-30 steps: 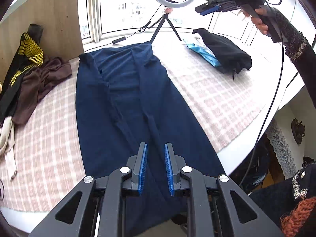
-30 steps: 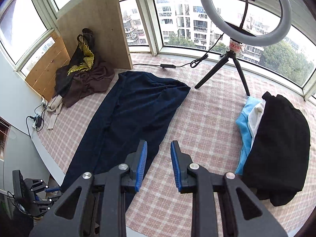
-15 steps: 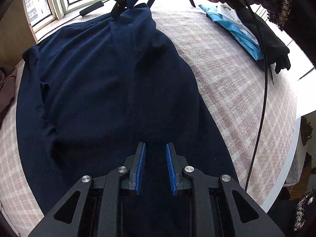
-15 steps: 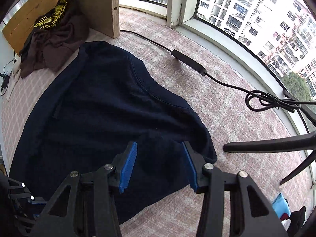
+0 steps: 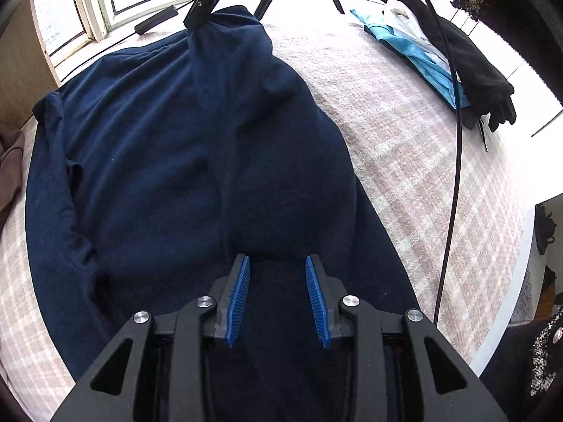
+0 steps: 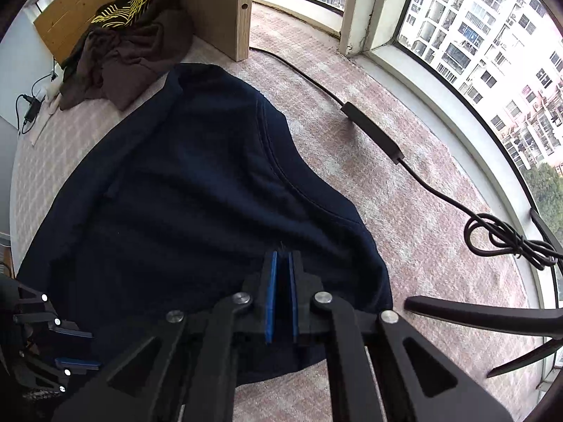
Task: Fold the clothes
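Navy garment [image 5: 169, 161] lies flat along the checked cloth [image 5: 415, 147], no fold made yet. Right gripper [image 6: 280, 263] is pinched on its far hem; left gripper [image 5: 278, 274], jaws opening, straddles fabric near the middle without gripping. All folds still left.

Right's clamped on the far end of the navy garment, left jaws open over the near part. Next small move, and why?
Probably close the left gripper on the navy garment beneath it. Its jaws are opening with cloth under them but nothing pinched, while the right gripper is already shut on the far edge. Both ends need holding before a fold lift.
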{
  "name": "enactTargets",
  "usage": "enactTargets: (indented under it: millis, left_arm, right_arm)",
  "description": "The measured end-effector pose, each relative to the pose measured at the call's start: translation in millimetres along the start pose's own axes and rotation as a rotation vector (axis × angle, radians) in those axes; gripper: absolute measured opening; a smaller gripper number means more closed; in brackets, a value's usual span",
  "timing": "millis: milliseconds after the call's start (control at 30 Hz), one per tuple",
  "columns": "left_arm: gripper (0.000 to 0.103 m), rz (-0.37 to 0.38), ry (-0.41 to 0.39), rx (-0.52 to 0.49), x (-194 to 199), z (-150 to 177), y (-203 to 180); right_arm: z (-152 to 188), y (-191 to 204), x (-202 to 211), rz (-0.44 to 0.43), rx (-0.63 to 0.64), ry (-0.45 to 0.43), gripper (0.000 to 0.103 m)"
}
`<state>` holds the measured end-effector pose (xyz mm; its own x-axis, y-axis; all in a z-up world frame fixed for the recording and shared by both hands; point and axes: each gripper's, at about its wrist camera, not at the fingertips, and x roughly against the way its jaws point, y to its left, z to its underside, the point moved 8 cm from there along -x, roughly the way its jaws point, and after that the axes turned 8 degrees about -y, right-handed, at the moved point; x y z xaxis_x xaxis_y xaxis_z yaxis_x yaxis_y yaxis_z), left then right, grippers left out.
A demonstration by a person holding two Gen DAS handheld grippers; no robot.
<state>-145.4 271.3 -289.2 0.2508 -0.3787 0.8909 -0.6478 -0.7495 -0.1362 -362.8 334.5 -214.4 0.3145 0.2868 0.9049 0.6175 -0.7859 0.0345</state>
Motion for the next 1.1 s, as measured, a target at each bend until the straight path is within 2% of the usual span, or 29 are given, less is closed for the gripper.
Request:
enactTargets:
  millis: [100,133,167,233,267,367,433,500,533,600,700,867,900,933,967,1000,1067,1100]
  left_arm:
    - [0.031,-0.046,-0.017,-0.004,6,3,-2]
    - [0.031,-0.056,-0.023,-0.003,8,4,-2]
    - [0.031,-0.059,-0.018,0.004,7,6,-2]
    - [0.031,-0.066,-0.008,0.019,5,10,-1]
    - [0.031,-0.065,-0.004,0.019,6,10,-1]
    - [0.031,-0.063,-0.026,-0.002,21,2,-2]
    - [0.031,-0.064,-0.069,-0.025,35,-15,-1]
    - [0.031,-0.069,-0.109,-0.04,41,-37,2]
    - [0.031,-0.078,-0.119,-0.046,39,-48,6]
    - [0.031,-0.079,-0.112,-0.059,29,-59,11]
    - [0.031,-0.072,-0.05,-0.087,-2,-69,12]
    - [0.032,-0.077,-0.004,-0.121,-18,-60,8]
    - [0.033,-0.073,-0.006,-0.117,-18,-60,8]
    - [0.033,-0.07,-0.009,-0.113,-17,-60,9]
    - [0.033,-0.065,-0.009,-0.108,-17,-60,9]
    - [0.034,-0.064,-0.011,-0.109,-17,-60,9]
    - [0.035,-0.065,-0.017,-0.116,-16,-59,8]
    - [0.035,-0.068,-0.023,-0.122,-15,-59,8]
  right_arm:
    - [-20,3,17,-0.063,-0.044,-0.12,0.006]
    - [-24,5,14,-0.069,-0.051,-0.129,0.006]
    - [-25,5,2,-0.054,-0.048,-0.117,0.006]
    - [-18,2,-33,0.007,-0.016,-0.032,0.007]
    - [-17,1,-38,0.024,-0.009,-0.019,0.009]
    - [-22,-4,-16,0.043,-0.037,-0.072,0.023]
    - [-28,-14,30,0.019,-0.118,-0.193,0.048]
    - [-21,-28,71,0.021,-0.202,-0.283,0.051]
    - [-12,-37,80,0.048,-0.242,-0.282,0.05]
    - [9,-52,68,0.083,-0.296,-0.235,0.05]
    - [40,-73,44,0.127,-0.37,-0.156,0.05]
    - [49,-84,7,0.069,-0.464,-0.176,0.05]
    - [48,-82,3,0.036,-0.469,-0.176,0.05]
    - [46,-80,-1,0.003,-0.474,-0.176,0.039]
    - [45,-78,-5,-0.03,-0.48,-0.175,0.025]
    - [42,-75,-5,-0.019,-0.46,-0.175,0.005]
    - [34,-70,-1,0.047,-0.395,-0.172,0.005]
    - [30,-71,3,0.115,-0.348,-0.177,0.005]
